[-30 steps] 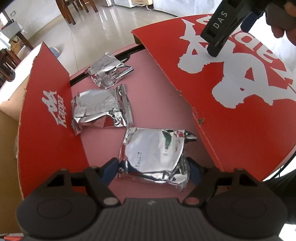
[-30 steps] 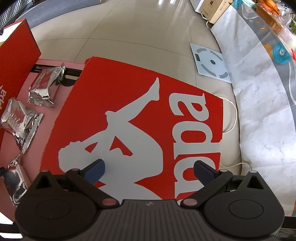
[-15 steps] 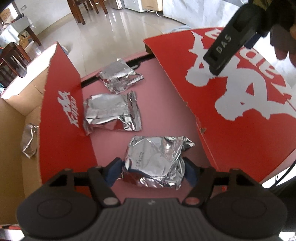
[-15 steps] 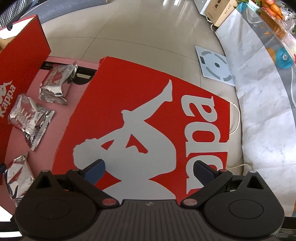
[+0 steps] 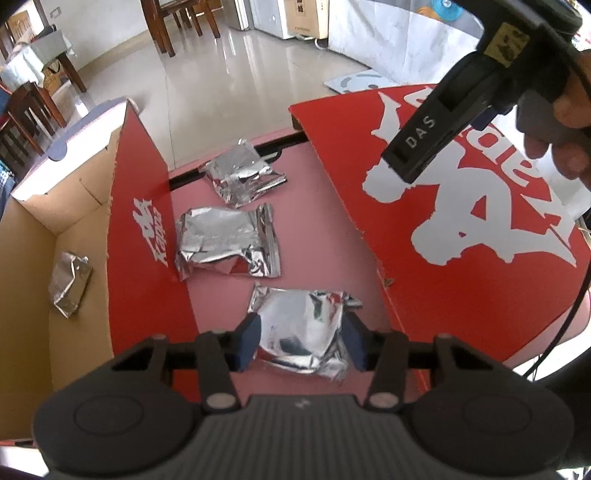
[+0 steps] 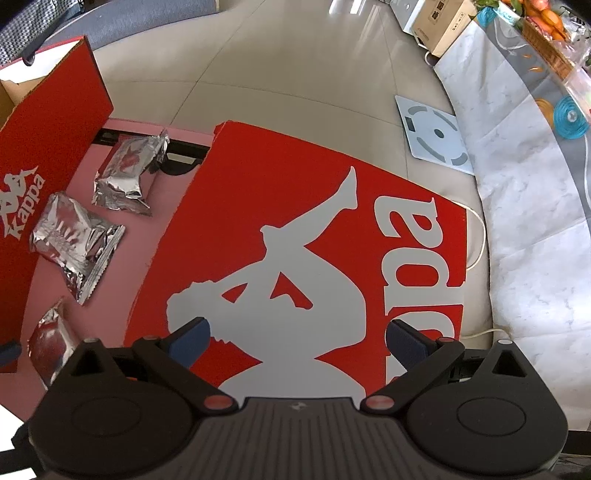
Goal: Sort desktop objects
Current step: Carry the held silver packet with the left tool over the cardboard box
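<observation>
Now the foil packet (image 5: 301, 332) sits clamped between the left hand-held gripper (image 5: 302, 341) fingers

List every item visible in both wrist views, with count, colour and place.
foil packets: four, silver; three on the pink table, one of these between the left gripper's fingers, one inside the open box.
open box: one, red outside, brown inside; left of the packets.
box lid: one, red with white logo; right of the packets.
pink table: one, under everything.
bathroom scale: one, white; on the tiled floor beyond the lid.
wooden chairs: several, dark brown; far across the room.
left gripper: one, black with blue pads; closed on the nearest packet.
right gripper: one, black; open above the lid.
</observation>
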